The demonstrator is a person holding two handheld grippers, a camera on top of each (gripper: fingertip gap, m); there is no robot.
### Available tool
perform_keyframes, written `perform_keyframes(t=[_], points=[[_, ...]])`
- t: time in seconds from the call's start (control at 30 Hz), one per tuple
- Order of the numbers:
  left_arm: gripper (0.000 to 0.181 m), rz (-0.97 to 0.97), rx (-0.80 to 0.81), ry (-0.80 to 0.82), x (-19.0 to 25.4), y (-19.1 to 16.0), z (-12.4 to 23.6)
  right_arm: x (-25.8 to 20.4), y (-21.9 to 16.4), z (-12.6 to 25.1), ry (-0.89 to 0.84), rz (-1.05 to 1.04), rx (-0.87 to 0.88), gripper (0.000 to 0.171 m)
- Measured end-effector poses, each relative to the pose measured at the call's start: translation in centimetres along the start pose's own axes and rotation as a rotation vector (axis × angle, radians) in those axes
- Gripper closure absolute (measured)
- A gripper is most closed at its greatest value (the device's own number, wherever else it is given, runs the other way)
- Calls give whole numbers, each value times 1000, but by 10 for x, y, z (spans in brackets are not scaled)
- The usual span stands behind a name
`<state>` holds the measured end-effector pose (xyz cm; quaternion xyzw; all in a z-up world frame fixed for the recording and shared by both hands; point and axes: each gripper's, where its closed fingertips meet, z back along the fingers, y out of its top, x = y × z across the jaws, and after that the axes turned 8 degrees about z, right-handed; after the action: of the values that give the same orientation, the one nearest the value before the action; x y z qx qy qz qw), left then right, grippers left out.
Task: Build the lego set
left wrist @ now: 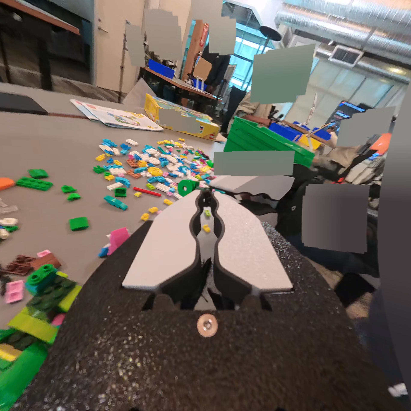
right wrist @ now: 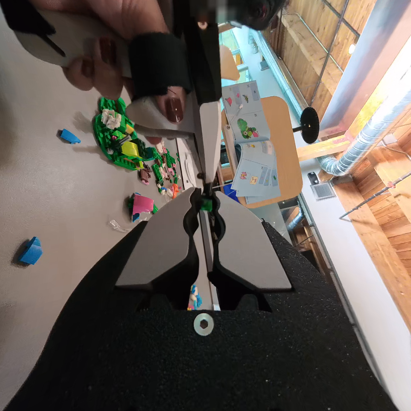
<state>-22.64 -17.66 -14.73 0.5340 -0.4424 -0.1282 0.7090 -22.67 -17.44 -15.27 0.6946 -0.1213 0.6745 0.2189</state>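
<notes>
grey worktop (left wrist: 44, 142) strewn with loose bricks (left wrist: 153, 164), yellow box (left wrist: 178, 115) and booklet (left wrist: 117, 117) near the far edge, open office beyond. bare patch left of the green build (right wrist: 117, 138). left tool (left wrist: 205, 193) and right tool (right wrist: 205, 200) both pinching one small green piece (right wrist: 205, 204) mid-air, tip to tip.

2 claws (left wrist: 205, 192), 1 instruction booklet (left wrist: 120, 117), 1 yellow box (left wrist: 184, 120)

Bright window daylight, soft shadows, wide-angle edge warping, blurred near foreground.
</notes>
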Motion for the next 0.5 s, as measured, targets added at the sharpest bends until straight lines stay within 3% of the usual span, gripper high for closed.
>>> perform_keyframes(t=[0.3, 0.4, 0.5], points=[[175, -268, 97, 354, -54, 49, 57, 12, -23, 1, -53, -261, 6, 154], [175, -327, -64, 599, -97, 42, 93, 5, -31, -3, -32, -282, -31, 154], [175, -261, -319, 724, -128, 17, 122, -1, -35, -7, -19, -320, -48, 155]])
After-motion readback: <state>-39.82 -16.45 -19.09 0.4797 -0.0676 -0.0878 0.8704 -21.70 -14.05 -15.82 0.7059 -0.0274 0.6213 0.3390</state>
